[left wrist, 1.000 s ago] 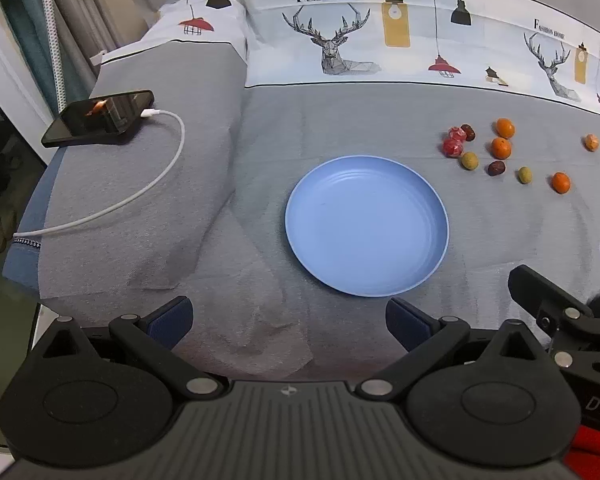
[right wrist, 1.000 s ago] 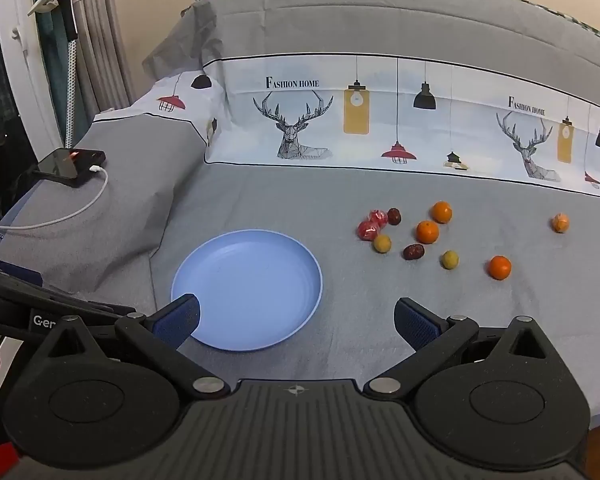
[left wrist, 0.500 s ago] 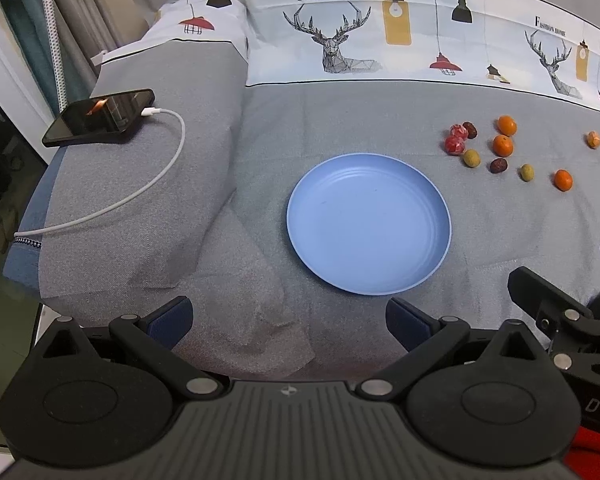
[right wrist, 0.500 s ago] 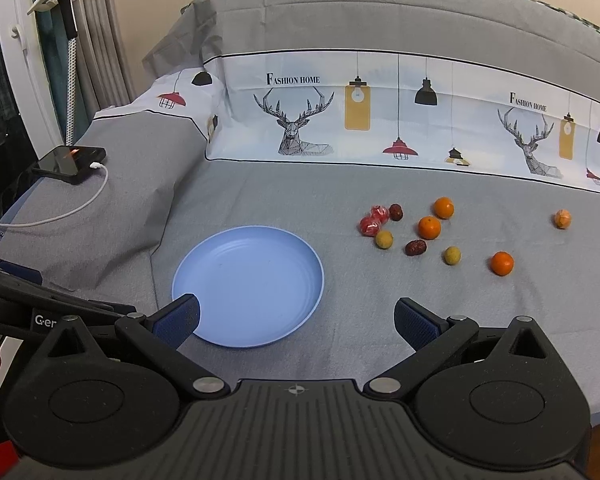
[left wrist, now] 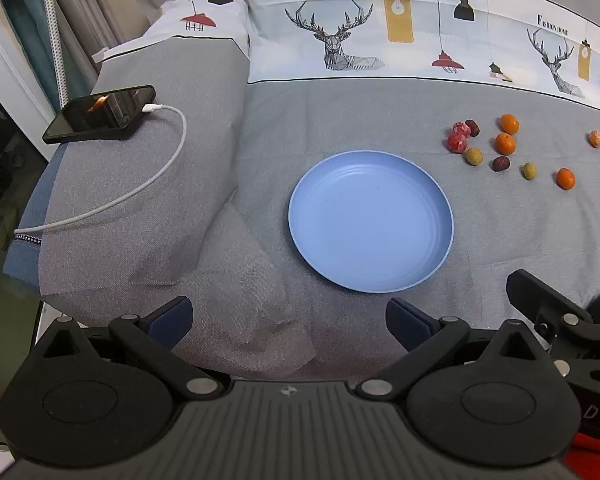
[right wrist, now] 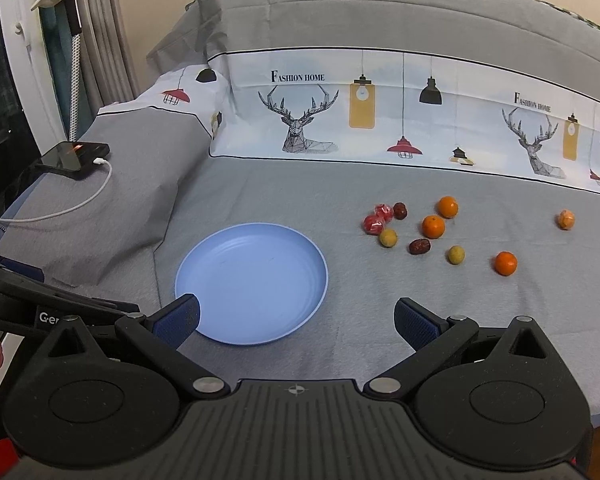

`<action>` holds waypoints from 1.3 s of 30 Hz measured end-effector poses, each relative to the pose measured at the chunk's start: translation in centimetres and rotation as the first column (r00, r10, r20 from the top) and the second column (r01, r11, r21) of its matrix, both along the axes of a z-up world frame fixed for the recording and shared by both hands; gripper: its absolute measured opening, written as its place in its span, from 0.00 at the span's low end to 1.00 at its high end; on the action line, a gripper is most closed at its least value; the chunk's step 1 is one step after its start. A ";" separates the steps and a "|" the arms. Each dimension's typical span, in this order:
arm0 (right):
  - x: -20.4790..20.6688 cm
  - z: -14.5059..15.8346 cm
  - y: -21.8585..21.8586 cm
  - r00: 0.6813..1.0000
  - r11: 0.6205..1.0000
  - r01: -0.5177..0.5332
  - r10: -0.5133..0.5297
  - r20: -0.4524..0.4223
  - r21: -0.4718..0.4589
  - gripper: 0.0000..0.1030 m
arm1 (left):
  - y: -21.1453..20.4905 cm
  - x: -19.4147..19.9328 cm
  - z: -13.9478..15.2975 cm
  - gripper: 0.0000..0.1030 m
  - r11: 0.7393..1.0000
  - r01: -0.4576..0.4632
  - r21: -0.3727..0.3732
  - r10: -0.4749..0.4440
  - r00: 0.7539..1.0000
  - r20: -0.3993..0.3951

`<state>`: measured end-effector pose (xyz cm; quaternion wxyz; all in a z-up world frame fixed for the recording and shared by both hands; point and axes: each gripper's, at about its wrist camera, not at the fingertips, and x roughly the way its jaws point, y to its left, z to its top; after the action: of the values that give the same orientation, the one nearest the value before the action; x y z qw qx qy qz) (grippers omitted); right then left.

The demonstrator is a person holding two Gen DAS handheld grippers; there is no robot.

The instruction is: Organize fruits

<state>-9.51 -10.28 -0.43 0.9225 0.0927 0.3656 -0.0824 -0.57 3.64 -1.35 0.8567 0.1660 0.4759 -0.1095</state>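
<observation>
Starting at the claws: the left gripper (left wrist: 288,322) has its blue pads spread wide with nothing between them, hanging over wrinkled grey bedsheet (left wrist: 260,128) just short of the blue plate (left wrist: 371,221). Same deal with the right gripper (right wrist: 296,320), fingers wide apart and empty, its left pad overlapping the near rim of the plate in its own view.

The plate has nothing in it. All the fruits sit on the sheet, off to the plate's right and a bit further back. Closest to the plate are two red wrapped-looking ones (right wrist: 376,219) touching each other, with a dark red date (right wrist: 400,211) right beside them. Just in front is a yellowish round fruit (right wrist: 388,237), then another date (right wrist: 419,246) and a second yellowish one (right wrist: 455,255). Two oranges (right wrist: 440,217) sit near each other behind those, a third orange (right wrist: 505,263) is further right, and one pale orange fruit (right wrist: 566,219) sits well apart at the far right.

Way over on the left a phone (left wrist: 100,114) lies on a raised fold of sheet with a white cable (left wrist: 140,188) plugged in.
</observation>
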 end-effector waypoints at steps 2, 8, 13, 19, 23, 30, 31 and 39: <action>0.0 -0.1 0.0 1.000 1.000 -0.002 0.002 0.004 0.000 1.00 | 0.0 0.0 0.0 1.00 1.000 -0.001 0.000 0.001 1.000 -0.001; 0.2 -0.3 0.1 1.000 1.000 -0.001 0.001 0.010 -0.019 1.00 | -0.1 0.1 -0.2 1.00 1.000 0.001 0.010 0.000 1.000 -0.006; 0.6 -0.8 -0.5 1.000 0.999 0.015 -0.015 0.002 0.031 1.00 | -0.6 0.6 -0.4 1.00 1.000 0.005 0.027 -0.004 1.000 -0.016; 1.0 -2.5 -2.8 0.994 0.992 0.106 -0.106 0.003 0.073 1.00 | -2.7 2.0 -0.9 1.00 0.998 0.061 -0.001 -0.061 0.998 -0.006; 1.2 -3.6 -6.6 0.971 0.970 0.236 -0.238 0.029 0.050 1.00 | -5.8 3.1 -1.4 1.00 0.994 0.107 -0.035 -0.106 0.994 0.010; 1.8 -7.4 -15.3 0.892 0.891 0.452 -0.450 0.037 -0.056 1.00 | -15.1 7.7 -4.2 1.00 0.971 0.231 -0.059 -0.236 0.967 -0.096; 2.2 -8.3 -16.4 0.880 0.879 0.474 -0.473 0.025 -0.058 1.00 | -16.5 8.6 -4.8 1.00 0.968 0.244 -0.055 -0.249 0.964 -0.098; 7.8 -15.4 -24.6 0.829 0.829 0.554 -0.558 -0.036 -0.078 0.99 | -25.6 17.6 -10.6 1.00 0.973 0.226 -0.051 -0.232 0.959 -0.162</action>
<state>-1.70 -34.90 -15.80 0.8502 0.1630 0.3461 -0.3616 16.99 -21.97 -11.99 0.7981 0.1963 0.5216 -0.2291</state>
